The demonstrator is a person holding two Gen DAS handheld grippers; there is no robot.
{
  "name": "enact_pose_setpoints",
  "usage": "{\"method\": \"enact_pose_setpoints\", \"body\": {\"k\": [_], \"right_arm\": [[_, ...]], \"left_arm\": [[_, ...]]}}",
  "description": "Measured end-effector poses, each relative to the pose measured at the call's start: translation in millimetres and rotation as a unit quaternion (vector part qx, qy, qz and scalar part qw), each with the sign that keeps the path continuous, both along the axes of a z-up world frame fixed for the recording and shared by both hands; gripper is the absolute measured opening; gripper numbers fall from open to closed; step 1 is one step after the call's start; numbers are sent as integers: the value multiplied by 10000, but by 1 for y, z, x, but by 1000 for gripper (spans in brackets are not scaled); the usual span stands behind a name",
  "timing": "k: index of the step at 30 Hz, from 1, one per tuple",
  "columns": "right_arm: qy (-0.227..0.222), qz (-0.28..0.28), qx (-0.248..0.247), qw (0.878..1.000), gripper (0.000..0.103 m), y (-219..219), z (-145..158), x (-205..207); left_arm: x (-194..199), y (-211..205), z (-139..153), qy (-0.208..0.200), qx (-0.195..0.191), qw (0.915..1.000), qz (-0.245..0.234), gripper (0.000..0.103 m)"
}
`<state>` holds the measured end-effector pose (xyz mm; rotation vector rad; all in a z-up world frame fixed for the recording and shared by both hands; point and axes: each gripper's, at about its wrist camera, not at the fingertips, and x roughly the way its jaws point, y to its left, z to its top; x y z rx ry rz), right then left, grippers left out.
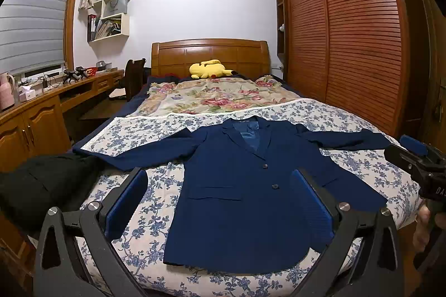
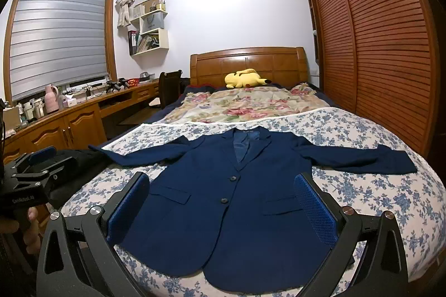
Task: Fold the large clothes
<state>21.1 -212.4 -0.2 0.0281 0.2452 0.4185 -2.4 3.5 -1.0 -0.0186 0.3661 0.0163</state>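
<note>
A navy blue blazer lies flat and face up on the blue-flowered bedsheet, buttoned, both sleeves spread out sideways. It also shows in the right wrist view. My left gripper is open and empty, held above the blazer's hem near the foot of the bed. My right gripper is open and empty, also above the hem. The right gripper shows at the right edge of the left wrist view; the left gripper shows at the left edge of the right wrist view.
A black garment lies heaped at the bed's left edge. A floral quilt and a yellow plush toy lie near the wooden headboard. A slatted wardrobe stands to the right, a wooden desk to the left.
</note>
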Motion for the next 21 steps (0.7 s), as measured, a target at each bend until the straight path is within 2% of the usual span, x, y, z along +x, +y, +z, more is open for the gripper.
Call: {"method": "enact_pose_setpoints", "body": {"k": [21], "right_arm": [[-40, 44, 20, 10000, 103, -1, -2, 1]], "left_arm": [[0, -3, 2, -10, 29, 10000, -2, 103]]}}
